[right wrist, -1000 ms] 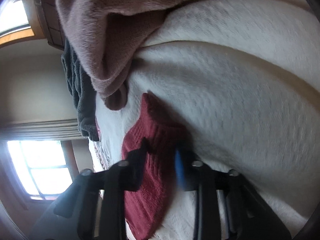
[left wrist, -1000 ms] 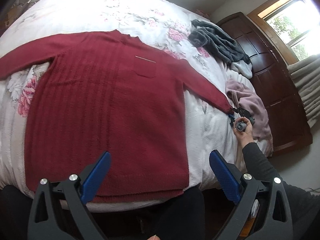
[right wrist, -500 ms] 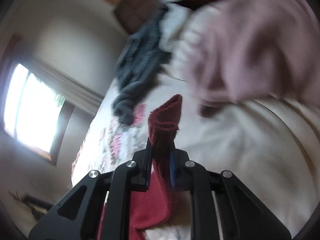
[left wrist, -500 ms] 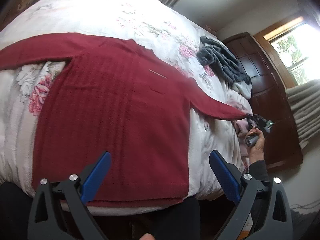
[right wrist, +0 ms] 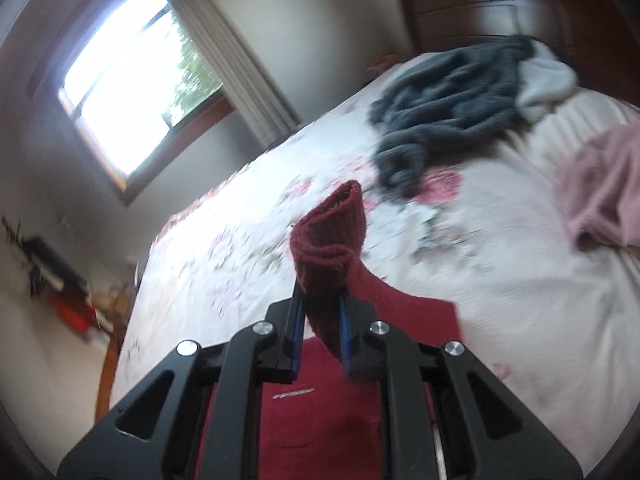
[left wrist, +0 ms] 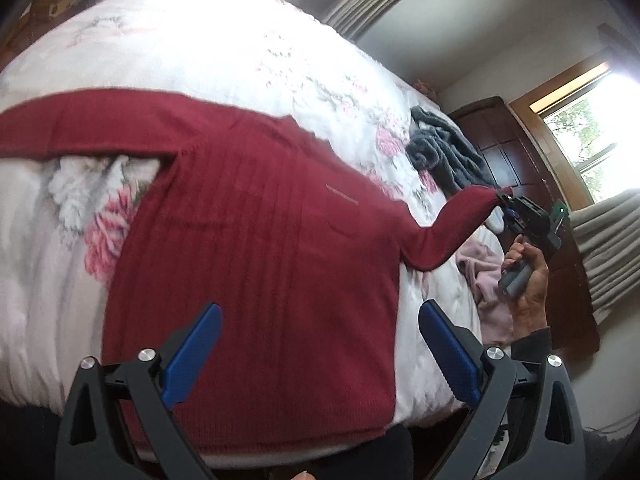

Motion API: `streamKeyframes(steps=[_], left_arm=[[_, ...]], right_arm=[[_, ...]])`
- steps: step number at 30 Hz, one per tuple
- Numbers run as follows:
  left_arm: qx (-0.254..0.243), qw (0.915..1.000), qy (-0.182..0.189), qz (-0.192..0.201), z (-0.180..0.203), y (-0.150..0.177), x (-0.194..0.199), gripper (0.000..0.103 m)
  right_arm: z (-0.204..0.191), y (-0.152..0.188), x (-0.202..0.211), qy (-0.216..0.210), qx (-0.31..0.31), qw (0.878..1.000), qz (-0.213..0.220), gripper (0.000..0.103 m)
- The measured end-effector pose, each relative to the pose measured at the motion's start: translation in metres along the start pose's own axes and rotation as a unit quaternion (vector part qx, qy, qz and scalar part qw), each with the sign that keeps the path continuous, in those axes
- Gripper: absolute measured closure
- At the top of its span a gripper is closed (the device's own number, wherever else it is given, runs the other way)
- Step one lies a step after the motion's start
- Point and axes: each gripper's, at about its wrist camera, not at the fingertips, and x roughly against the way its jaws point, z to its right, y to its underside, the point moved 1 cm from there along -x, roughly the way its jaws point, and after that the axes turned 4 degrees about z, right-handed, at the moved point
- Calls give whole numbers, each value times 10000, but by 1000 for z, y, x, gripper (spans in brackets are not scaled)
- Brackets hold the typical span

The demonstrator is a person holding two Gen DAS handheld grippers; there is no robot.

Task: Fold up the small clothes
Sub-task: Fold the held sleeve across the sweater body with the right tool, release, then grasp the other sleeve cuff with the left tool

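Right wrist view: my right gripper (right wrist: 322, 322) is clamped on the red sweater's (left wrist: 256, 264) cuff (right wrist: 332, 236), lifted off the bed (left wrist: 224, 52); the body lies flat leftward; my left gripper (left wrist: 320, 354) hovers spread wide.

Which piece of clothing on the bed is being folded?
On the flowered bed, it's the dark red sweater spread flat across the near side. The grey and pink garments lie crumpled; only the sweater has a sleeve cuff pinched in the right gripper.

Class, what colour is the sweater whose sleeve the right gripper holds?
Dark red; the sweater shows best in the left wrist view.
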Motion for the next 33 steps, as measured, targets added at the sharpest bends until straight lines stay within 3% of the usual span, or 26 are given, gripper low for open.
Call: streamKeyframes(steps=[7, 13, 22, 25, 27, 29, 33], left_arm=[[-190, 9989, -306, 293, -13, -27, -9, 4], [523, 9979, 366, -118, -37, -39, -38, 4], [467, 9969, 489, -401, -36, -53, -90, 4], [559, 9954, 607, -490, -38, -58, -110, 4], [858, 9907, 832, -652, -42, -63, -134, 4], [1310, 9789, 1298, -884, -46, -68, -165, 4], [1623, 9674, 1566, -1150, -41, -81, -223, 4]], right_arm=[[-79, 66, -61, -78, 862, 9943, -621, 90], [-117, 129, -110, 65, 1524, 9815, -1158, 90], [-144, 217, -167, 244, 2216, 9578, -1815, 89], [-144, 234, -173, 133, 2278, 9524, -2023, 77], [-139, 240, -169, -10, 2221, 9529, -2063, 70], [-133, 241, -158, -106, 2145, 9546, -2066, 68], [-96, 235, -107, -212, 1738, 9659, -1907, 65]])
